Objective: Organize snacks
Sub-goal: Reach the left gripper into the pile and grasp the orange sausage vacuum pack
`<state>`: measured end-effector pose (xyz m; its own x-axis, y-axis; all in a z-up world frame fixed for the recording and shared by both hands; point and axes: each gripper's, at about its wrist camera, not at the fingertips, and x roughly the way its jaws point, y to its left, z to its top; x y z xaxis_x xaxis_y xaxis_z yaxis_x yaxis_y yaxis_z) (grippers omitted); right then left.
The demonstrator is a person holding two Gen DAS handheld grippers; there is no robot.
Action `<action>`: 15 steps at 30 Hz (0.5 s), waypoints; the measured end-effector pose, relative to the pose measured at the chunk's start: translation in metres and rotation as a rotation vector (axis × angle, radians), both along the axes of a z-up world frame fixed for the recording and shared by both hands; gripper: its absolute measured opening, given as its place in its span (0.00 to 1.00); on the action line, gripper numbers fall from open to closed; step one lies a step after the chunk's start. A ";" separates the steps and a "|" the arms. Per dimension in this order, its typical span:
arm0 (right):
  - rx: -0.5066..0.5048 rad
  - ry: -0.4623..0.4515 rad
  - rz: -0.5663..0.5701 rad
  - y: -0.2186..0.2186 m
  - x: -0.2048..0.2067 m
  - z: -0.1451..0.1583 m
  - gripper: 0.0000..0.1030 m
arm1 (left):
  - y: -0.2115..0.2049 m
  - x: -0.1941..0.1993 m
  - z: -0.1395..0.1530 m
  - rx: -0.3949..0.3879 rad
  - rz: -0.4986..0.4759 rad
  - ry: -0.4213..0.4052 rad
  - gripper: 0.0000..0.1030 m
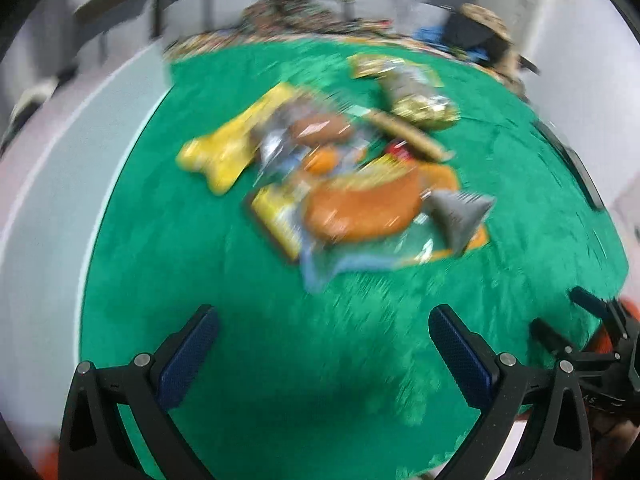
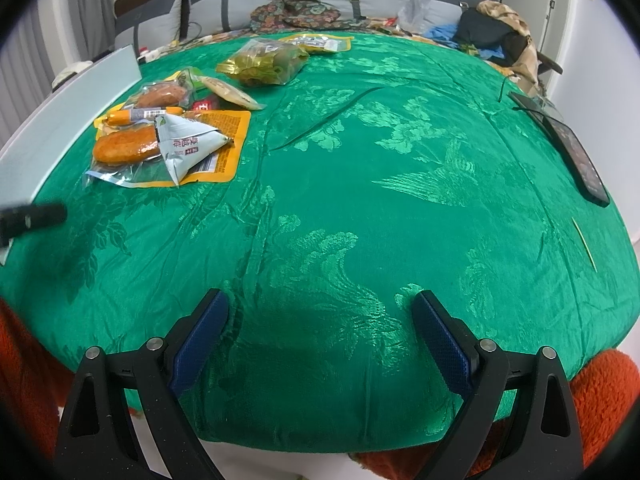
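A pile of snack packets lies on a green patterned bedspread [image 2: 360, 184]. In the right wrist view it sits far left: a bread roll [image 2: 126, 146] in clear wrap, a grey triangular pouch [image 2: 186, 146], a sausage stick [image 2: 140, 114], an orange-edged flat packet [image 2: 228, 132] and a bag of green-gold sweets [image 2: 264, 62]. The left wrist view is blurred and shows the same pile ahead: the bread roll [image 1: 360, 208], the triangular pouch [image 1: 460, 212] and a yellow packet [image 1: 232, 140]. My left gripper [image 1: 324, 320] is open above bare cloth, short of the pile. My right gripper [image 2: 320, 308] is open over the bedspread's near edge.
A dark phone or remote [image 2: 576, 152] lies at the right edge of the bed. Clothes and bags [image 2: 496, 28] are heaped by the headboard. A pale board [image 2: 72, 104] runs along the left side. An orange fuzzy fabric [image 2: 600, 396] shows below the bedspread.
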<state>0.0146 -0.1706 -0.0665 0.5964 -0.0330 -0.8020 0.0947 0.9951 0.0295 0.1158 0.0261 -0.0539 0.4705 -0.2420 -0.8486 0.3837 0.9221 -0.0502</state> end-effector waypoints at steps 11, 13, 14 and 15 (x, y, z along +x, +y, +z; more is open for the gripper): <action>-0.001 -0.003 0.006 0.000 0.000 0.000 0.93 | -0.068 0.046 -0.018 0.190 -0.235 0.010 0.99; -0.001 -0.003 0.010 0.002 0.000 0.000 0.93 | -0.065 0.035 -0.016 0.057 -0.345 0.118 0.99; -0.001 -0.003 0.011 0.002 0.001 0.000 0.93 | -0.063 0.030 -0.016 0.000 -0.400 0.189 0.99; -0.001 -0.004 0.012 0.003 0.002 0.000 0.93 | -0.061 0.026 -0.015 -0.006 -0.422 0.208 0.99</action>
<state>0.0167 -0.1681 -0.0663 0.5997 -0.0265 -0.7998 0.0828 0.9961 0.0290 0.1418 -0.0350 -0.0688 0.1497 -0.3808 -0.9124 0.7064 0.6869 -0.1708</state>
